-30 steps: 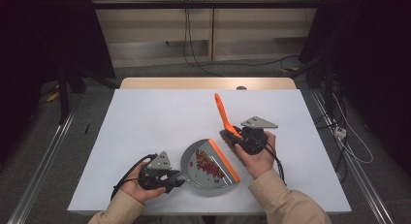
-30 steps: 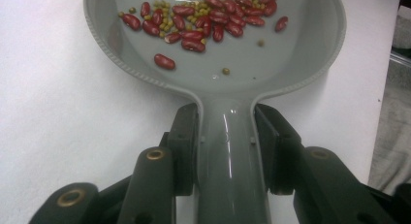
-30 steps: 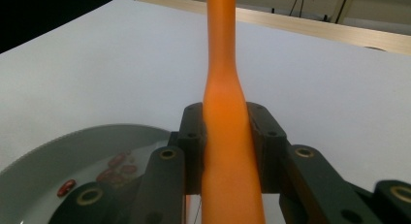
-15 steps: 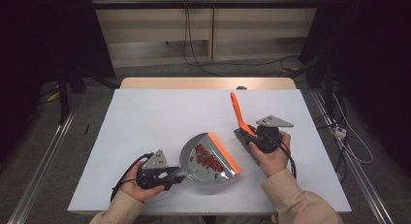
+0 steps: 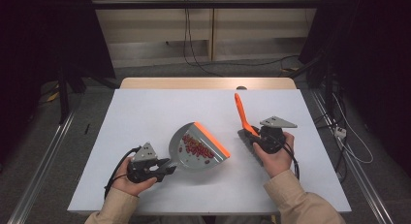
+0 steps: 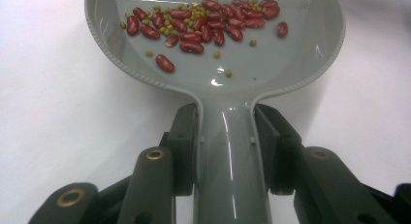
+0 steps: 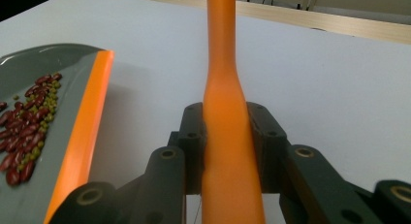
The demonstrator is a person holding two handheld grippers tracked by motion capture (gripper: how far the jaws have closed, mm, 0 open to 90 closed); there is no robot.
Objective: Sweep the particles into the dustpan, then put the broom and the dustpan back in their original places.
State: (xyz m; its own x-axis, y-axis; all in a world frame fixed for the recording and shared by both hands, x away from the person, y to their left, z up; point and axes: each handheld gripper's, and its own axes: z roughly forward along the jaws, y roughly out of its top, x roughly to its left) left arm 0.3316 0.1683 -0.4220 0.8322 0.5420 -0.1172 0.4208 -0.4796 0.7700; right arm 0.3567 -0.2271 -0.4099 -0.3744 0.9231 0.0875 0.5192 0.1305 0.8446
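The left gripper [image 5: 167, 167] was clamped on the handle of the grey dustpan [image 5: 194, 149], its pads pressed to both sides of the stem. The dustpan sat on the white table [image 5: 145, 112], near its front middle, with red beans [image 6: 203, 27] and small green ones piled inside. The right gripper [image 5: 248, 136] was closed tight on the orange brush [image 5: 241, 112], well apart from the pan's orange lip [image 7: 82, 132]; its bristles seemed to touch the table, though the hand blocked that.

A white table [image 5: 145, 112] carries a grey dustpan [image 5: 186, 153].
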